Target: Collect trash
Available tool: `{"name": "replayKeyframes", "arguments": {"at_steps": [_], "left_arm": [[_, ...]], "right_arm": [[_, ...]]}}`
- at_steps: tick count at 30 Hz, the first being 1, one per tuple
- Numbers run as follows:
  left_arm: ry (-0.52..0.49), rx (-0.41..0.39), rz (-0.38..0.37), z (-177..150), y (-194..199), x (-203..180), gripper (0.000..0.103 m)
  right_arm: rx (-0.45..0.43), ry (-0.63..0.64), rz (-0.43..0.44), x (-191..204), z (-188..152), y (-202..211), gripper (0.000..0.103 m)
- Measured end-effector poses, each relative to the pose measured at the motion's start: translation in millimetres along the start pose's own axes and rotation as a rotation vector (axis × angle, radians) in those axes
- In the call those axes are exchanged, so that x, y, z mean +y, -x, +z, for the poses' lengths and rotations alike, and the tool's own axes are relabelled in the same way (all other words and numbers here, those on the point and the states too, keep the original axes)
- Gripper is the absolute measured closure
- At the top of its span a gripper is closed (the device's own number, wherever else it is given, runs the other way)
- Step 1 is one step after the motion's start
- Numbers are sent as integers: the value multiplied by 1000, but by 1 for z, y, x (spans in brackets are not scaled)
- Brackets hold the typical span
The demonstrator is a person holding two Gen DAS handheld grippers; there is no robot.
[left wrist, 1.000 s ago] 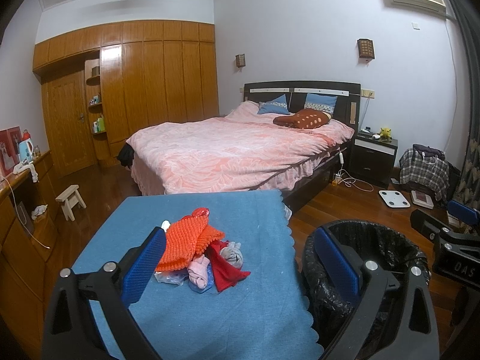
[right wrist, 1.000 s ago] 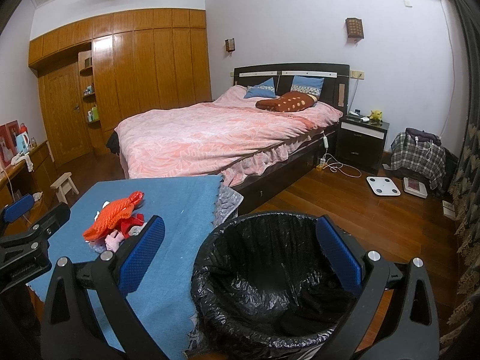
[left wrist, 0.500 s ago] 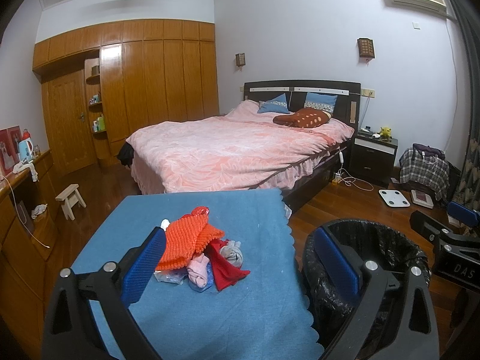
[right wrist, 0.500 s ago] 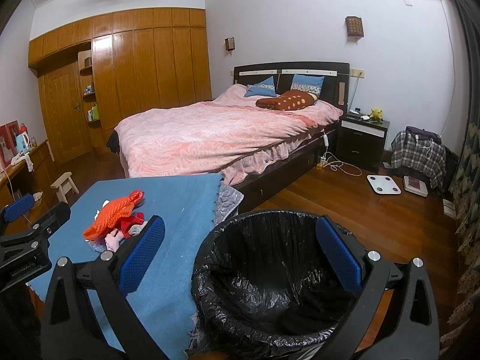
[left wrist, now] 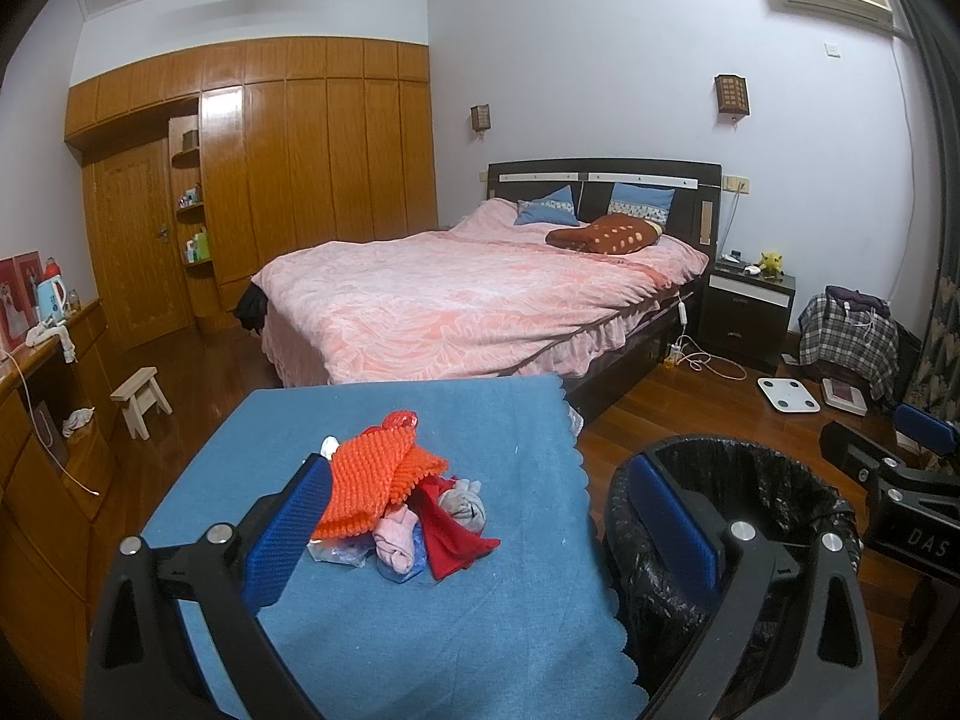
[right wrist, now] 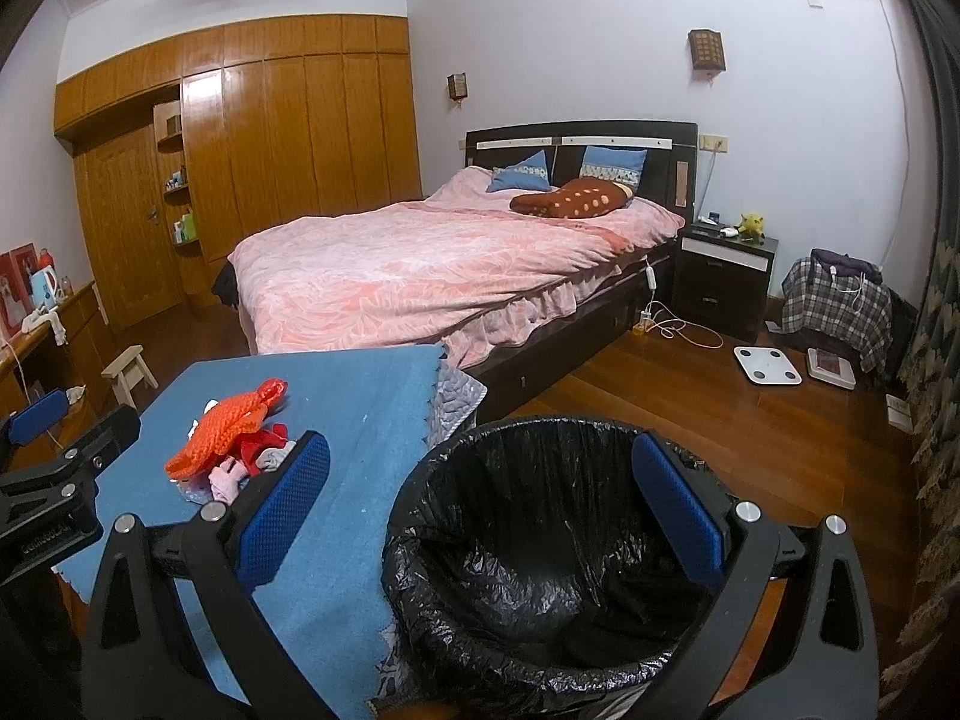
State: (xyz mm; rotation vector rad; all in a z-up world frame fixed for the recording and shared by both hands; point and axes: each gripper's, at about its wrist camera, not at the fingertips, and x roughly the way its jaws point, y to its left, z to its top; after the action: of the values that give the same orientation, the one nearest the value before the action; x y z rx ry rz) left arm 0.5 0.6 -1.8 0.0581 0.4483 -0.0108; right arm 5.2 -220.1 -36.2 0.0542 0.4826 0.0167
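A pile of trash (left wrist: 408,510) lies on the blue-covered table (left wrist: 384,630): an orange knitted cloth on top, red and pink cloth, a grey wad and clear plastic under it. It also shows in the right wrist view (right wrist: 231,441). A bin with a black liner (right wrist: 540,540) stands on the floor right of the table; it also shows in the left wrist view (left wrist: 738,510). My left gripper (left wrist: 480,522) is open and empty, above the table just short of the pile. My right gripper (right wrist: 480,504) is open and empty above the bin's near rim.
A bed with a pink cover (left wrist: 474,294) stands behind the table. A dark nightstand (left wrist: 747,312), a white scale (left wrist: 787,394) and a plaid-covered heap (left wrist: 849,336) are at the right. A wooden counter (left wrist: 36,420) and small stool (left wrist: 141,399) are at the left.
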Motion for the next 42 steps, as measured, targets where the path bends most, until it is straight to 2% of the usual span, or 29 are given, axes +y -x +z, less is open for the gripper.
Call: {"name": "replayKeyframes", "arguments": {"at_steps": [9,17,24,35,42], "left_arm": [[6,9,-1,-14,-11,3,6],[19,25,-1,-16,-14,7,6],[27,35,21,-15,-24,22,6],[46,81,187,-40,-72,101,6],[70,118,221,-60,-102,140,6]], "right_arm": [[8,0,3,2,-12,-9,5],[25,2,11,7,-10,-10,5],[53,10,32,21,-5,-28,5],[85,59,112,74,-13,-83,5],[140,133,163,120,-26,-135,5]]}}
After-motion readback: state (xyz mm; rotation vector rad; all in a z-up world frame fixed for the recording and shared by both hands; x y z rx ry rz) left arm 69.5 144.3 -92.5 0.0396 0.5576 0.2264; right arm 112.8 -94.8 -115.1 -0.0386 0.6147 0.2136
